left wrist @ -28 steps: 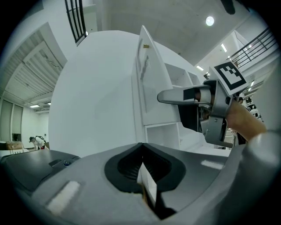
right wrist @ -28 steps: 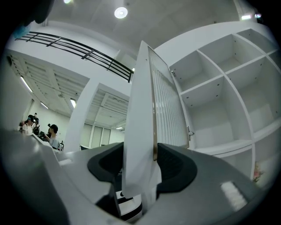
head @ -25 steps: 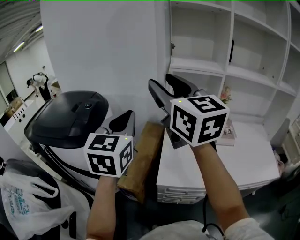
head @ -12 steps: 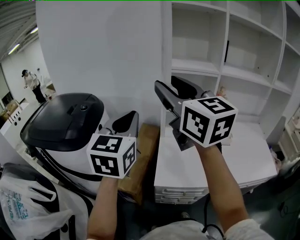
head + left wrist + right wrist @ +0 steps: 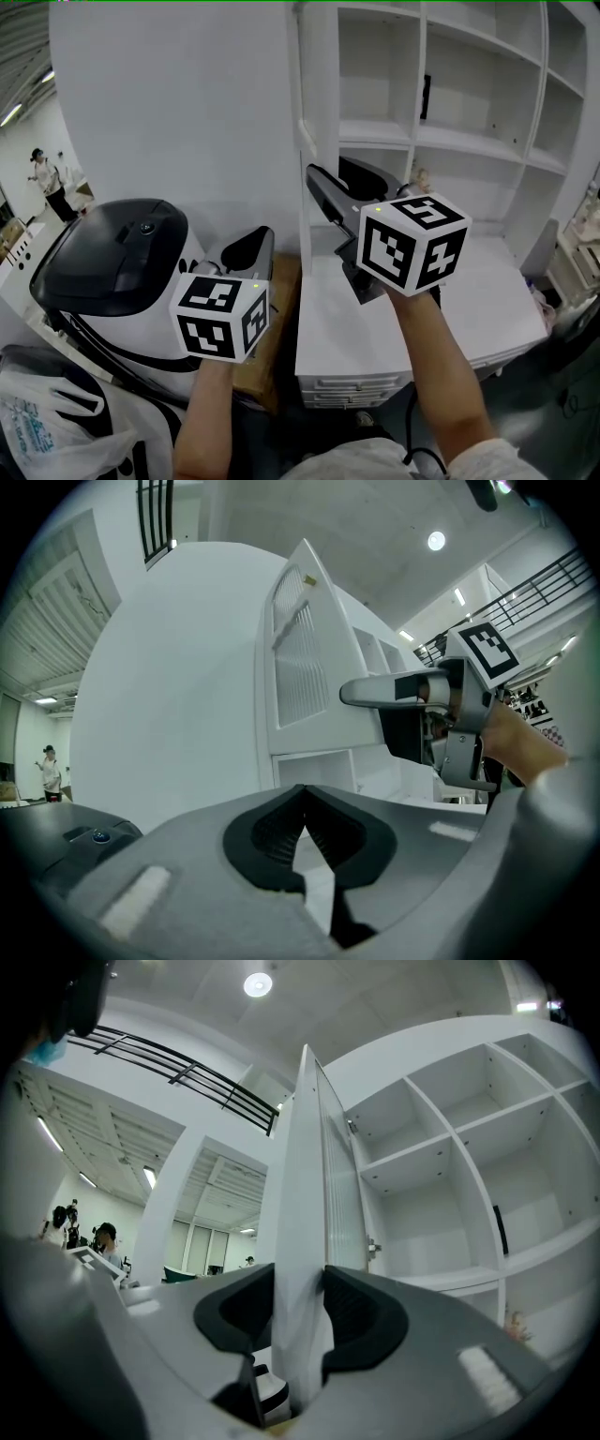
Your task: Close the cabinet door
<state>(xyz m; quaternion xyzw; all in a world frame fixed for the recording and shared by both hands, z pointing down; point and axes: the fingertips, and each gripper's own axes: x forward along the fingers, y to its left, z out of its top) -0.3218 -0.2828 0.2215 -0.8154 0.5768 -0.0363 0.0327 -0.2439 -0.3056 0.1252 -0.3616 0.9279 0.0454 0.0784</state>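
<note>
The white cabinet door (image 5: pixel 306 112) stands open, edge-on to me, in front of the white shelf unit (image 5: pixel 469 112). My right gripper (image 5: pixel 328 183) is at that edge at mid height. In the right gripper view the door's edge (image 5: pixel 305 1166) fills the gap between the closing jaws, and both pads touch it. The ribbed inner face of the door (image 5: pixel 300 658) shows in the left gripper view, with the right gripper's fingers (image 5: pixel 375 692) on it. Shut and holding nothing, my left gripper (image 5: pixel 248 246) hangs lower, to the door's left.
A black-and-white machine (image 5: pixel 122 253) stands at the lower left, with a brown cardboard box (image 5: pixel 272 319) beside it. A white drawer unit (image 5: pixel 412 328) sits under the shelves. A plastic bag (image 5: pixel 47 412) lies bottom left. A person (image 5: pixel 45 178) stands far off.
The right gripper's jaws have narrowed onto the door's edge. Both grippers have shifted a little sideways, and the shelf unit has slid left in the head view.
</note>
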